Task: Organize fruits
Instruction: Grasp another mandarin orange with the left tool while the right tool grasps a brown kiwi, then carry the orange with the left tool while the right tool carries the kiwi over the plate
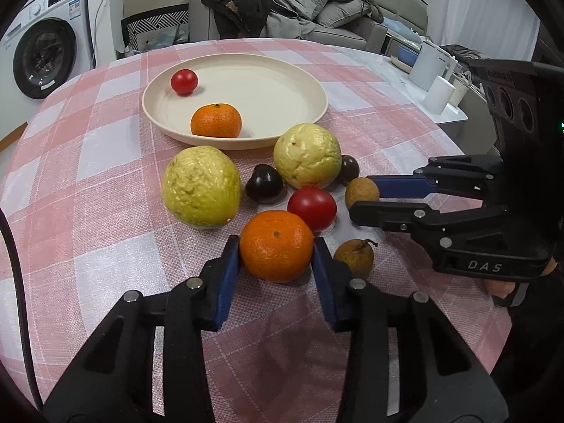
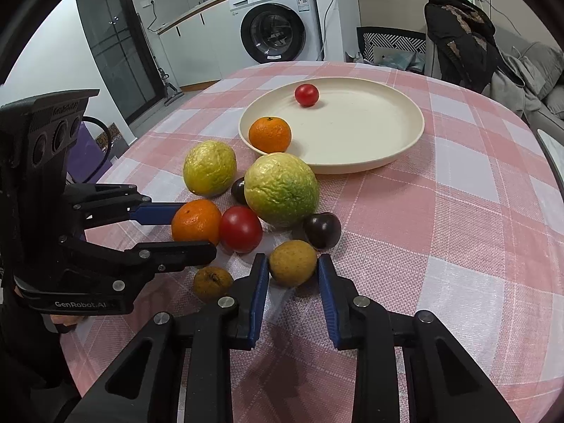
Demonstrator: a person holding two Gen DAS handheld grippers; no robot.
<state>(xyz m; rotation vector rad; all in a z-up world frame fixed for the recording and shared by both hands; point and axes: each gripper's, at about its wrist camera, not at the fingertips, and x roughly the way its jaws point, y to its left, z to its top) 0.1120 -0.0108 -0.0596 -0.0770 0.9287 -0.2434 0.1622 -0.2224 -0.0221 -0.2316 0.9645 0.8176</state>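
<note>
Both wrist cameras look close, forward and downward, sharing the plate (image 1: 310, 81) and fruits.

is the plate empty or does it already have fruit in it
Not empty. The plate holds a small tomato and an orange; most of it is bare, and the other fruits sit on the tablecloth.

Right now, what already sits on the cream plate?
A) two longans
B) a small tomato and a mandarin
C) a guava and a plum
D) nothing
B: the cream plate holds a small red tomato and a mandarin; the other fruits lie on the tablecloth.
</note>
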